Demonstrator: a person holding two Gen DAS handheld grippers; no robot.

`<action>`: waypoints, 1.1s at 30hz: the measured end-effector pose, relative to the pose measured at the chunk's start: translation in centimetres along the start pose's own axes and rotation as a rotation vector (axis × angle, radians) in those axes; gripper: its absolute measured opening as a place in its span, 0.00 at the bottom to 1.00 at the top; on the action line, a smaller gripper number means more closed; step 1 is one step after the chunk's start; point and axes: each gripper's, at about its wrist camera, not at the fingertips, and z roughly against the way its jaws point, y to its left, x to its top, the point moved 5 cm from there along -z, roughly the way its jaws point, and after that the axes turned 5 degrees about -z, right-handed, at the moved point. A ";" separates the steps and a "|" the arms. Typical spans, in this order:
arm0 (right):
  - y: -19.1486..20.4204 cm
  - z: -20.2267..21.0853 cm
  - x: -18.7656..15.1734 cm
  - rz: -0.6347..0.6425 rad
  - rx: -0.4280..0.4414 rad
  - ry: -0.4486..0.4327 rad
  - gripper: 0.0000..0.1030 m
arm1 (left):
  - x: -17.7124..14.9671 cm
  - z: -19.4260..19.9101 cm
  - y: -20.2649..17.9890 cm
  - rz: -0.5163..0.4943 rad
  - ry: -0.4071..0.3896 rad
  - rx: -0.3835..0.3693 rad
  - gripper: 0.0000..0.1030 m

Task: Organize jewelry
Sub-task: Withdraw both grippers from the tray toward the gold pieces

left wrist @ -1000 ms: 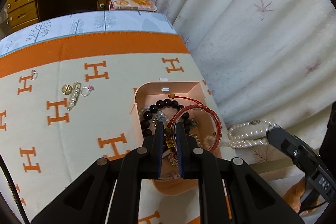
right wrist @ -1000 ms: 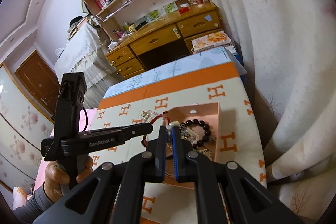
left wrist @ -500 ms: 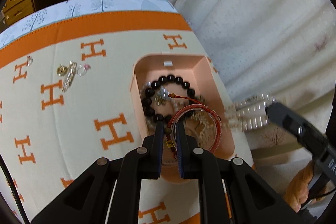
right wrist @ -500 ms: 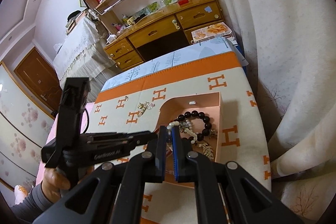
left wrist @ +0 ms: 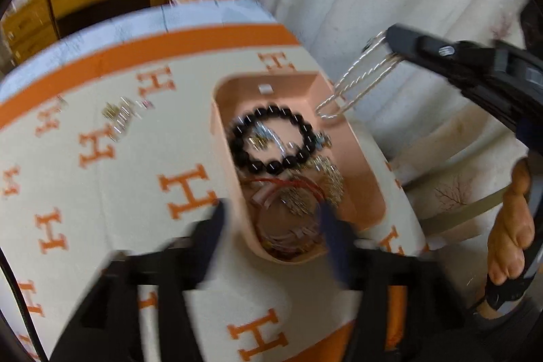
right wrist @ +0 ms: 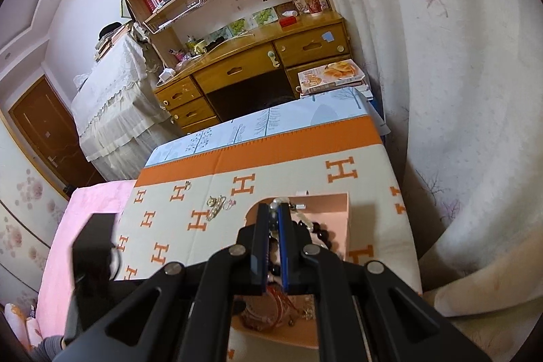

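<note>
A pink box (left wrist: pixel 224 138) on the H-patterned cloth holds a black bead bracelet (left wrist: pixel 271 109), small metal pieces and a red cord bracelet (left wrist: pixel 285 184). My left gripper (left wrist: pixel 271 209) hovers over the box's near end. Its jaws are opening, and the red bracelet lies loose in the box below them, untouched by the pads. My right gripper (left wrist: pixel 390 38) is shut on a pearl necklace (left wrist: pixel 359 80), whose strands hang down to the box's far right rim. In the right wrist view, pearls (right wrist: pixel 275 201) show between that gripper's (right wrist: pixel 272 209) fingers, above the box (right wrist: pixel 325 202).
Loose rings and a pearl clip (right wrist: pixel 217 207) lie on the cloth left of the box, with another ring (right wrist: pixel 187 184) farther off. A curtain (right wrist: pixel 458 124) hangs along the right edge. A wooden desk (right wrist: pixel 237 70) stands beyond the table and a pink blanket (right wrist: pixel 78 209) lies to the left.
My left jaws have spread apart and the red bracelet has dropped into the box. My right gripper has lifted the pearl necklace from beside the box to above its far right corner.
</note>
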 end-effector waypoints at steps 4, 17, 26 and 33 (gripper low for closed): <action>0.1 -1.6 0.0 0.007 -0.035 0.032 0.05 | 1.0 2.3 1.2 -0.030 -0.079 0.087 0.69; 1.1 -3.9 -1.0 0.067 -0.099 0.112 0.06 | 3.0 8.1 9.6 0.149 -0.217 0.191 0.75; 4.3 -5.1 -1.4 0.137 -0.071 0.148 0.26 | 2.7 11.6 13.6 0.206 -0.294 0.315 0.89; 8.2 -7.4 -1.0 0.213 -0.034 0.174 0.32 | 2.3 11.6 16.9 0.260 -0.280 0.324 0.89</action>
